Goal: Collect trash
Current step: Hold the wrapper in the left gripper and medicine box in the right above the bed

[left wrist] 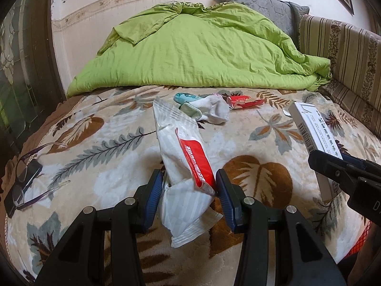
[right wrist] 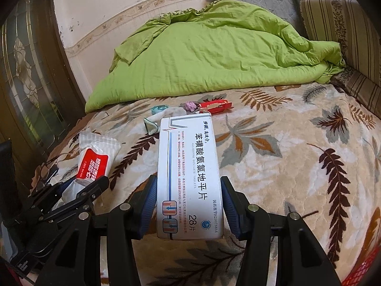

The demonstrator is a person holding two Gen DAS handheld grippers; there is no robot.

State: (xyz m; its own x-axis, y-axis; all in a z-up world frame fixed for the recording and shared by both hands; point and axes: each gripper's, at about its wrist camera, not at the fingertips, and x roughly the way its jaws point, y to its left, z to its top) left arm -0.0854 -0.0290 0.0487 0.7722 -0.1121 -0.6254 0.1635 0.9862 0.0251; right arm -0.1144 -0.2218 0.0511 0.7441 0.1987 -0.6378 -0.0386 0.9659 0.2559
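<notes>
My left gripper (left wrist: 189,190) is shut on a white and red snack wrapper (left wrist: 181,147), which hangs crumpled between the blue pads above the leaf-patterned blanket (left wrist: 95,157). My right gripper (right wrist: 189,202) is shut on a white medicine box (right wrist: 188,171), held lengthwise along the fingers; the same box (left wrist: 309,128) shows at the right of the left wrist view. Further back on the bed lie a red wrapper (left wrist: 245,101), a white sock (left wrist: 212,109), teal plastic pieces (left wrist: 183,97) and a pink crumpled scrap (right wrist: 190,106).
A green quilt (left wrist: 190,47) is heaped at the head of the bed, against the wall. Glasses (left wrist: 23,178) rest on a black device at the left edge. A striped cushion (left wrist: 345,54) lines the right side. Red mesh (right wrist: 359,271) shows at the bottom right.
</notes>
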